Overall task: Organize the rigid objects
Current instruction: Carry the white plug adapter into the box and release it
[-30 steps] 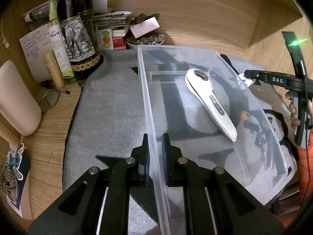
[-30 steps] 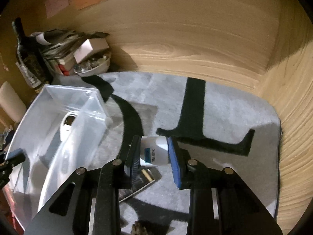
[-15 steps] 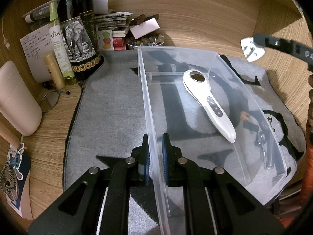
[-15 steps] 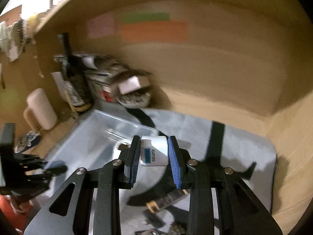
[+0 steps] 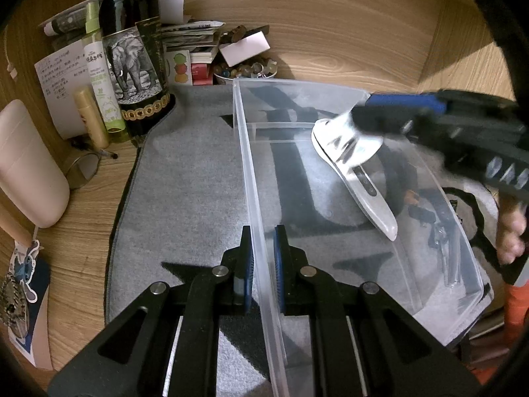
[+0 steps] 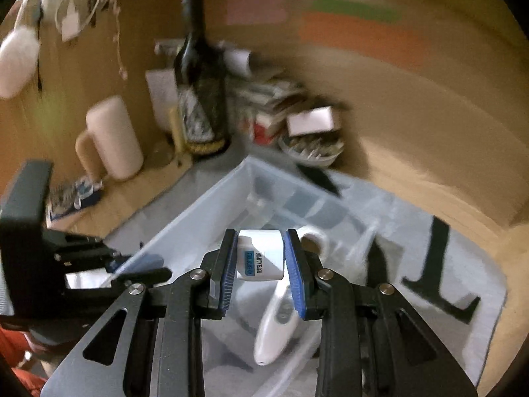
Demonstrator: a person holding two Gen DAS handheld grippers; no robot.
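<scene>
A clear plastic bin (image 5: 251, 178) stands on the grey mat (image 5: 185, 192). My left gripper (image 5: 263, 261) is shut on the bin's near left wall. A white handheld device (image 5: 367, 192) lies inside the bin; it also shows in the right wrist view (image 6: 277, 324). My right gripper (image 6: 263, 258) is shut on a white travel adapter (image 6: 263, 258) and holds it above the bin (image 6: 198, 208). In the left wrist view the right gripper (image 5: 370, 122) shows blurred over the far end of the device.
A dark wine bottle (image 5: 135, 49), a green spray bottle (image 5: 99, 66), papers and a bowl of small items (image 5: 244, 69) crowd the back left corner. A pink cylinder (image 5: 26, 165) lies left. Small dark objects (image 5: 426, 218) lie beyond the bin's right wall.
My right gripper lifted the travel adapter off the mat and swung it left, over the bin. My left gripper stayed clamped on the bin wall.
</scene>
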